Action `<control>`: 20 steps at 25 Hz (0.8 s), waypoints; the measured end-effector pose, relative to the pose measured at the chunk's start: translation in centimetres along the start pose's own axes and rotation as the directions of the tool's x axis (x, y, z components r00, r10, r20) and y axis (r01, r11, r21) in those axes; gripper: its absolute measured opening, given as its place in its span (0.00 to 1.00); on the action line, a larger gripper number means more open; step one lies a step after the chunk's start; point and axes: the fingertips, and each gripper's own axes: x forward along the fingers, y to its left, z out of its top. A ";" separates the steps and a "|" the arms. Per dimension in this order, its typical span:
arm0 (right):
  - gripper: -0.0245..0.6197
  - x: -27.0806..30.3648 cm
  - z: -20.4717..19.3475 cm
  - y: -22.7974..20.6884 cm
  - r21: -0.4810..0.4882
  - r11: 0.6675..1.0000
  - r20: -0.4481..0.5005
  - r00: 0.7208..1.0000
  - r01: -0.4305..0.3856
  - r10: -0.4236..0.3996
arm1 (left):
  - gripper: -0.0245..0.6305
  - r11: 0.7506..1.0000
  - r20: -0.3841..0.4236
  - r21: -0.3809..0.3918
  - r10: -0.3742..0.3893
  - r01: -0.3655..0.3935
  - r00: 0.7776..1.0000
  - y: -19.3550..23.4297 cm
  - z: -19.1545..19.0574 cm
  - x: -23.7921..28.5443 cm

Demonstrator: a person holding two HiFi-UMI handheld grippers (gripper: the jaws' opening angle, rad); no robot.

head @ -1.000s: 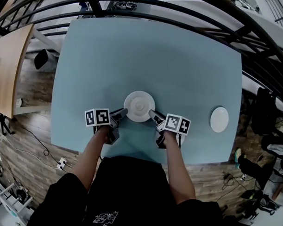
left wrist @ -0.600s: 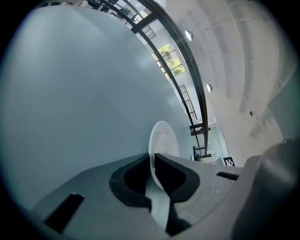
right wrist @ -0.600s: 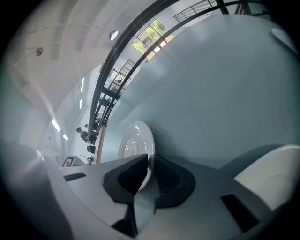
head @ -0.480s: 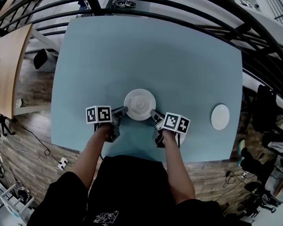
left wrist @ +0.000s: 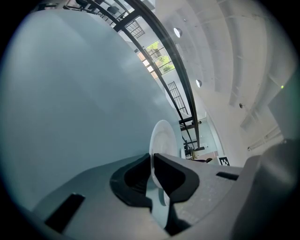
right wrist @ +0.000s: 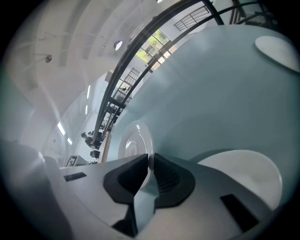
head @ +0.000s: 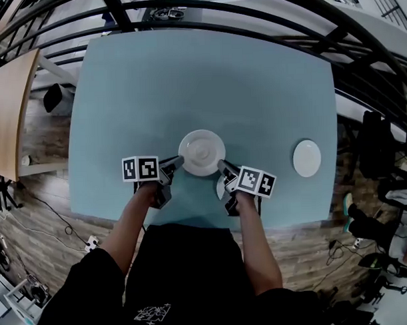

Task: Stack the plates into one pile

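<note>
Head view: I hold one white round ceramic plate (head: 202,152) between both grippers over the pale blue tabletop (head: 207,78). The left gripper (head: 174,163) has the plate's left rim, and in the left gripper view its jaws are pinched on that thin edge. The right gripper (head: 223,166) takes the opposite rim. Its jaws have just been closing, and the rim now sits between them with the pads against it. A second white plate (right wrist: 243,171) lies on the tabletop just below and to the right of the right jaws. A third white plate (head: 306,157) lies well apart, farther off to their right.
</note>
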 end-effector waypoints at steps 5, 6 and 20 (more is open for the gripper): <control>0.10 -3.5 -0.8 -2.5 0.011 1.000 0.025 1.000 0.011 -0.011 | 0.08 1.000 -0.043 0.025 -0.012 0.014 0.999 -2.1 -3.0 2.1; 0.10 -4.2 -1.1 -3.1 0.016 1.000 0.028 1.000 0.011 -0.012 | 0.08 0.999 -0.048 0.031 -0.012 0.013 0.999 -2.4 -3.6 2.4; 0.10 -10.0 -4.0 -8.6 0.070 0.996 0.049 0.997 0.053 -0.057 | 0.08 0.998 -0.147 0.065 0.005 0.005 0.989 -5.2 -10.3 6.2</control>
